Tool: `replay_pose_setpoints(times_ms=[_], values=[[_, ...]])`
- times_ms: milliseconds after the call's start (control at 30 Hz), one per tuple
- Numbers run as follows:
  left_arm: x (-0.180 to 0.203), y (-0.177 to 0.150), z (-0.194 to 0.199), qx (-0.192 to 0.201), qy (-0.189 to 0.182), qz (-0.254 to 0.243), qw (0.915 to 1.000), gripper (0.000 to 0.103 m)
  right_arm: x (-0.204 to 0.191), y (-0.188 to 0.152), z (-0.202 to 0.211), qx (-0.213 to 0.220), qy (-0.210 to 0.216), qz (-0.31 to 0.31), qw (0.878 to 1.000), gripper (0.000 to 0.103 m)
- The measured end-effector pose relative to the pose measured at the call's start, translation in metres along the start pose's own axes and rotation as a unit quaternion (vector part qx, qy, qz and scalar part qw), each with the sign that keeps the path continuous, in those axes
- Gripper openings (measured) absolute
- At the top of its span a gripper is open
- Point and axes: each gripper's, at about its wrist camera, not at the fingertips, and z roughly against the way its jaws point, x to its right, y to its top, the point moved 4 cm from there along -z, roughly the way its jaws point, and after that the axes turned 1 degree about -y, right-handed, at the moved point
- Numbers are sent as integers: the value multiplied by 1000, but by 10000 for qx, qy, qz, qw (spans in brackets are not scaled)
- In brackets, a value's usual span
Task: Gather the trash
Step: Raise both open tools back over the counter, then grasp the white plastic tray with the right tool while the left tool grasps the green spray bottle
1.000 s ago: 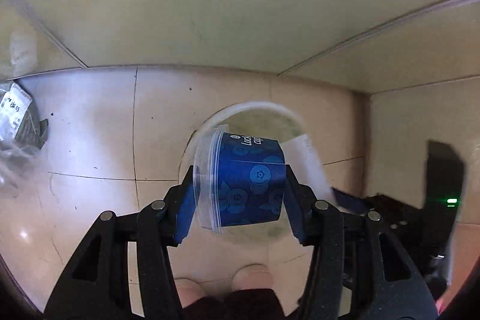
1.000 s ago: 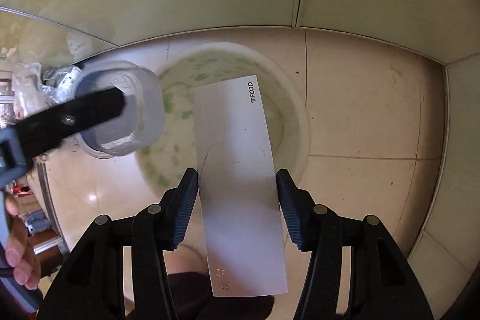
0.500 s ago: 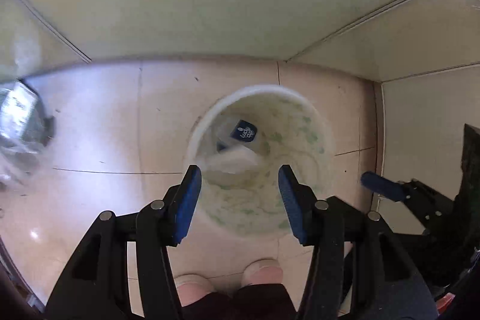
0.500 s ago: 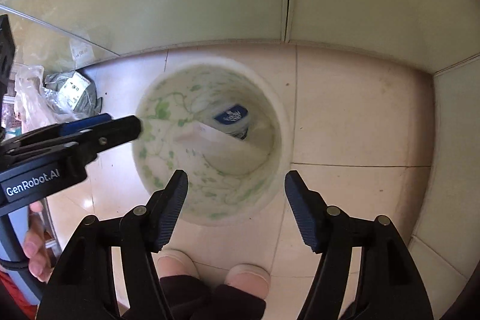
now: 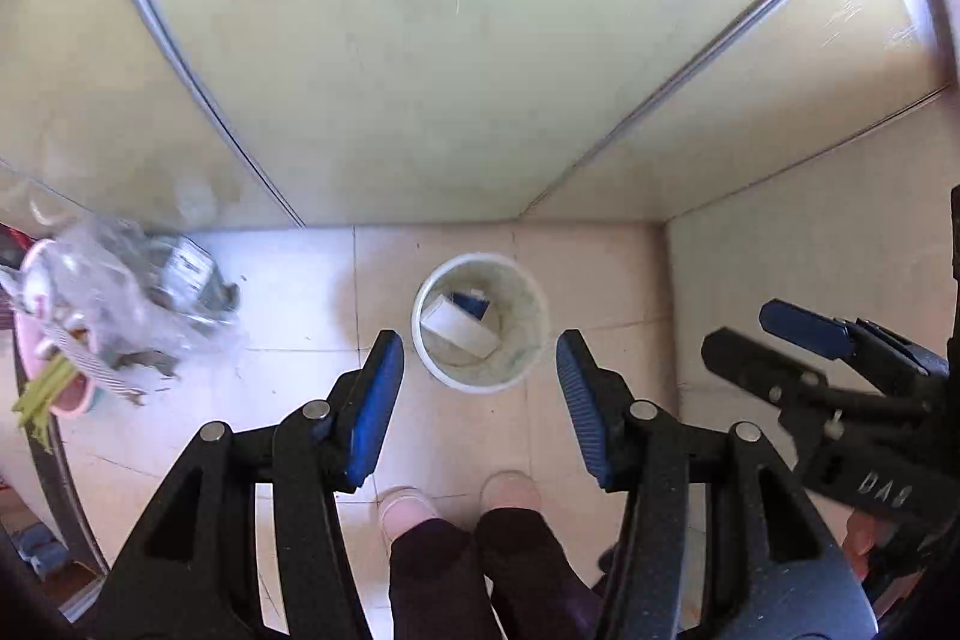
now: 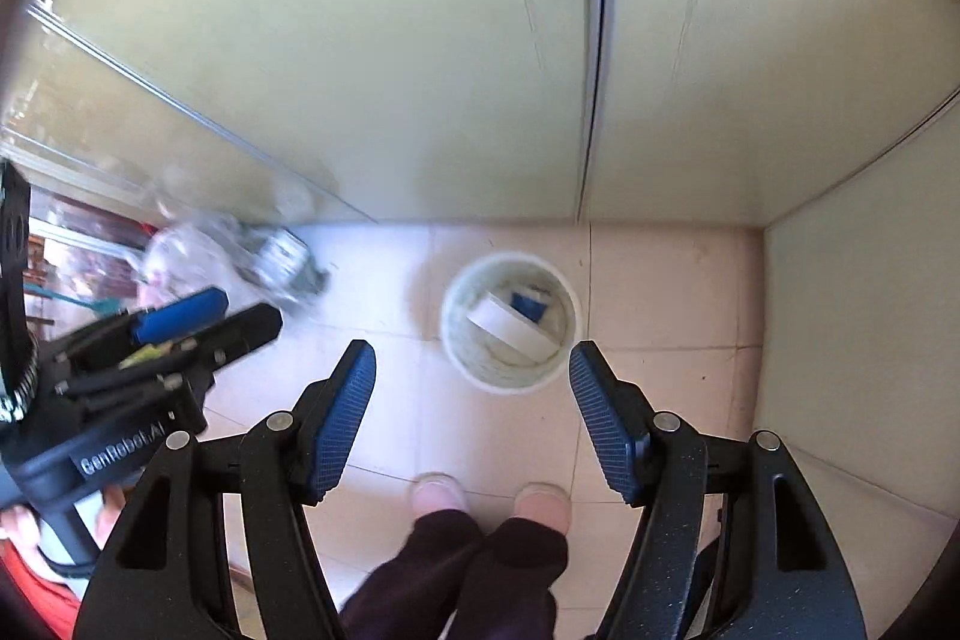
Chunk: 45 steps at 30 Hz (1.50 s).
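Note:
A white round trash bin [image 5: 429, 353] stands on the tiled floor near the wall corner; it also shows in the right wrist view [image 6: 459, 361]. Inside lie a white flat packet [image 5: 461, 329] and a blue cup [image 5: 471, 305], also seen in the right wrist view as the packet [image 6: 510, 330] and the cup [image 6: 528, 305]. My left gripper [image 5: 479, 352] is open and empty, high above the bin. My right gripper [image 6: 472, 367] is open and empty, also high above it. Each gripper shows in the other's view: the right gripper [image 5: 774, 334] and the left gripper [image 6: 240, 313].
A clear plastic bag of rubbish [image 5: 126, 292] lies on the floor left of the bin, by a pink object [image 5: 66, 400]; the bag also shows in the right wrist view [image 6: 240, 250]. Walls meet behind the bin. The person's feet [image 5: 456, 502] stand before it.
Both grippers let go of the cup and the packet, which now lie in the bin. Both grippers have since risen well above the bin, still open.

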Motion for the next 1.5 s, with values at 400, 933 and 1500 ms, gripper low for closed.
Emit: replay_pose_setpoints(times_ms=[400,933,1500], values=[[27,53,270,1278,-16,-219,9916,52,-68,45,248,1427,60,-148,9896,63],[51,135,408,2431,167,-585,9681,60,-103,111,359,2577,113,-131,9661,63],[43,272,381,2456,571,282,9673,62,-90,258,339,2229,616,849,9692,63]])
